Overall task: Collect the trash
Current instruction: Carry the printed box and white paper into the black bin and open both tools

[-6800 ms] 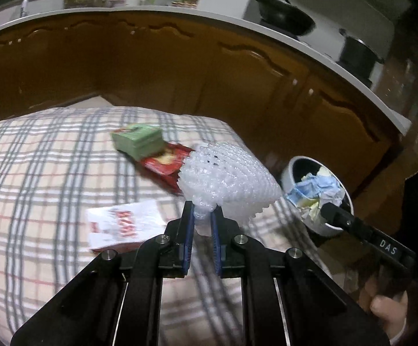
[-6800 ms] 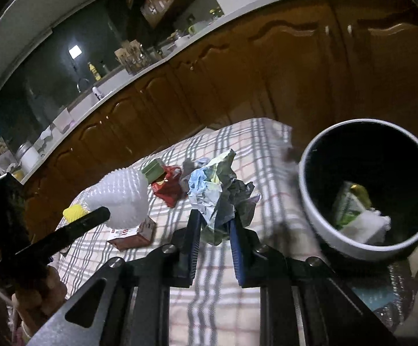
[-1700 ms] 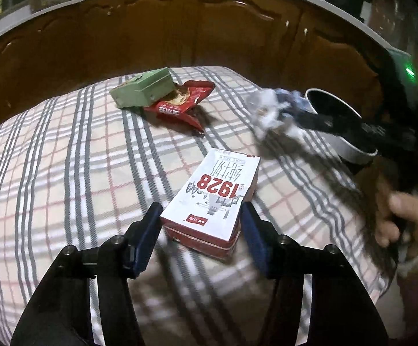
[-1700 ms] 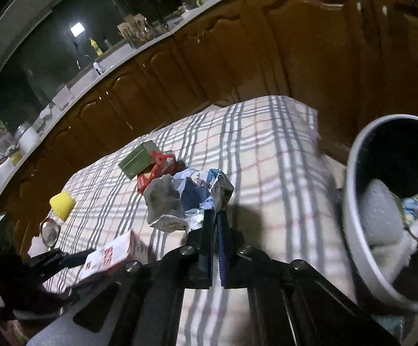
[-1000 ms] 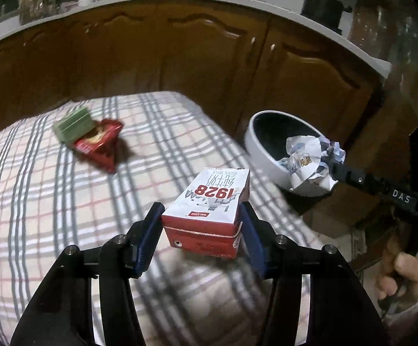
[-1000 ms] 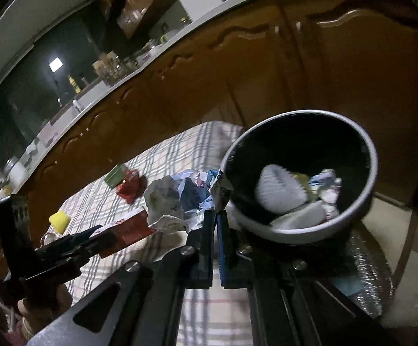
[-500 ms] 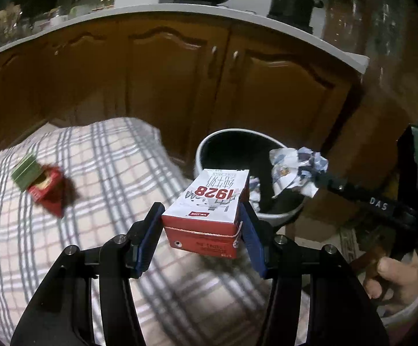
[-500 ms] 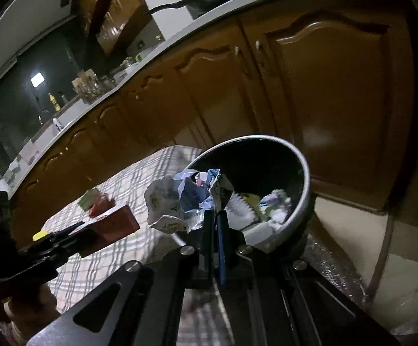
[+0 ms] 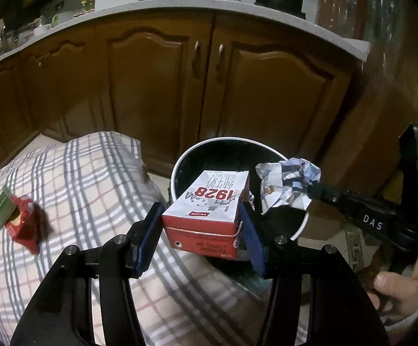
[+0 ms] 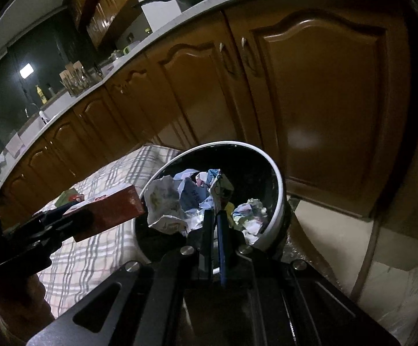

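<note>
My left gripper [image 9: 201, 216] is shut on a red and white milk carton [image 9: 209, 204] marked 1928 and holds it in the air at the near rim of the white trash bin [image 9: 180, 161]. My right gripper [image 10: 216, 216] is shut on a crumpled paper wad [image 10: 180, 199] and holds it over the bin's opening [image 10: 278, 201]. The wad also shows in the left wrist view [image 9: 286, 184], and the carton in the right wrist view [image 10: 108, 210]. Trash lies inside the bin [image 10: 250, 216].
A green box [image 9: 0, 209] and a red snack wrapper [image 9: 24, 225] lie on the plaid tablecloth [image 9: 88, 178] at the left. Brown kitchen cabinets [image 9: 165, 86] stand behind the bin. The floor [image 10: 338, 230] lies to the right.
Both grippers have moved from the table to the bin with their loads. The carton now reaches the bin's rim and the paper wad hangs over its opening.
</note>
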Demonstrator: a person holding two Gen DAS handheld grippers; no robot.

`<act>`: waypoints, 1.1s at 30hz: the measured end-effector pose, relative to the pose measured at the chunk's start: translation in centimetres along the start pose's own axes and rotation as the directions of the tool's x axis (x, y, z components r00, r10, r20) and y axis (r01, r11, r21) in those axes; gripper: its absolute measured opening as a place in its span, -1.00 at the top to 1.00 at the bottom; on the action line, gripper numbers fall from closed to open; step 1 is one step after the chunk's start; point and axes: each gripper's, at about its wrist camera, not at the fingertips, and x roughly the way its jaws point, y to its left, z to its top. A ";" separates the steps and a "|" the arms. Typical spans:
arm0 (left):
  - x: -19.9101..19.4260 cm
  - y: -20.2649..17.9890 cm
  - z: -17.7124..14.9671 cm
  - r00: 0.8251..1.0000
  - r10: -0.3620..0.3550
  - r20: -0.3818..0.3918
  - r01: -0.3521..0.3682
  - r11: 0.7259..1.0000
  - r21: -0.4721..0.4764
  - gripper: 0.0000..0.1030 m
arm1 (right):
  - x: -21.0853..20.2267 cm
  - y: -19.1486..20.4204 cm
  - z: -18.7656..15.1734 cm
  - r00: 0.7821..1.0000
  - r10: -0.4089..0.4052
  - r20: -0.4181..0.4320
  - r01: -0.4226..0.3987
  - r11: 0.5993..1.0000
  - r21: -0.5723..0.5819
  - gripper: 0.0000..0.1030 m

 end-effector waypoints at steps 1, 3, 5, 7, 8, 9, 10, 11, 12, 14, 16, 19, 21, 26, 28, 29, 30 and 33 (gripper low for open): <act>0.4 -0.1 0.1 1.000 0.002 -0.006 -0.002 1.000 0.004 -0.02 | 0.1 -0.1 0.2 1.000 -0.002 -0.002 0.002 1.000 -0.001 0.95; 1.2 -0.2 0.2 1.000 0.005 -0.021 -0.005 1.000 0.006 -0.02 | 0.4 -0.2 0.3 1.000 -0.009 -0.005 0.009 1.000 -0.006 0.96; 1.7 -0.3 0.2 1.000 0.003 -0.031 -0.003 1.000 0.004 -0.02 | 0.6 -0.3 0.5 1.000 -0.017 -0.009 0.017 1.000 -0.009 0.95; 2.2 -0.4 0.3 0.999 0.004 -0.036 -0.004 1.000 0.005 -0.02 | 0.9 -0.5 0.7 1.000 -0.022 -0.015 0.022 1.000 -0.007 0.95; 2.3 -0.5 0.3 0.999 0.004 -0.037 -0.004 1.000 0.005 -0.02 | 1.1 -0.6 0.7 0.999 -0.028 -0.018 0.028 1.000 -0.007 0.95; 2.5 -0.5 0.4 0.999 0.003 -0.039 -0.003 1.000 0.004 -0.02 | 1.2 -0.7 0.8 0.999 -0.029 -0.021 0.029 1.000 -0.006 0.95; 2.7 -0.5 0.5 0.999 0.004 -0.041 -0.003 1.000 0.003 -0.02 | 1.3 -0.8 0.8 0.999 -0.030 -0.024 0.030 1.000 -0.005 0.95; 2.8 -0.5 0.5 0.999 0.004 -0.042 -0.004 1.000 0.002 -0.02 | 1.5 -0.9 0.9 0.999 -0.034 -0.027 0.034 0.999 -0.005 0.95; 3.0 -0.5 0.5 0.999 0.003 -0.045 -0.003 1.000 0.003 -0.02 | 1.6 -1.0 1.0 0.999 -0.037 -0.029 0.037 0.999 -0.005 0.95; 3.3 -0.6 0.6 0.999 -0.005 -0.048 0.005 1.000 0.001 -0.03 | 1.9 -1.1 1.1 0.999 -0.040 -0.034 0.040 0.999 -0.007 0.95; 3.5 -0.8 0.7 0.999 -0.012 -0.050 0.012 1.000 0.005 -0.03 | 2.3 -1.1 1.3 0.998 -0.049 -0.039 0.048 0.999 -0.011 0.92; 3.7 -1.0 0.9 0.998 -0.011 -0.055 0.012 1.000 0.012 -0.05 | 3.0 -1.2 1.7 0.997 -0.067 -0.047 0.066 0.998 -0.014 0.81; 3.6 -0.9 0.9 0.998 -0.018 -0.056 0.018 1.000 0.011 -0.06 | 3.4 -1.4 1.8 0.996 -0.067 -0.055 0.067 0.998 -0.002 0.60; 2.7 0.3 0.3 0.998 -0.026 -0.049 0.025 0.999 -0.025 -0.19 | 2.8 -1.4 1.4 0.999 -0.039 -0.035 0.040 0.999 0.014 0.32; 2.1 1.1 -0.3 0.999 -0.031 -0.045 0.028 0.998 -0.052 -0.19 | 2.3 -1.4 1.1 0.999 -0.025 -0.025 0.026 0.999 0.027 0.27; 1.7 1.6 -0.7 0.999 -0.031 -0.042 0.028 0.997 -0.068 -0.21 | 2.1 -1.2 1.0 1.000 -0.017 -0.019 0.018 0.999 0.032 0.18; 1.2 2.2 -1.1 0.999 -0.027 -0.041 0.024 0.996 -0.087 -0.22 | 1.8 -1.0 0.8 1.000 -0.009 -0.013 0.010 0.999 0.035 0.13; -0.2 4.0 -2.5 0.999 -0.017 -0.035 0.012 0.991 -0.134 -0.26 | 1.0 0.0 0.3 1.000 0.024 0.006 -0.024 0.999 0.040 -0.05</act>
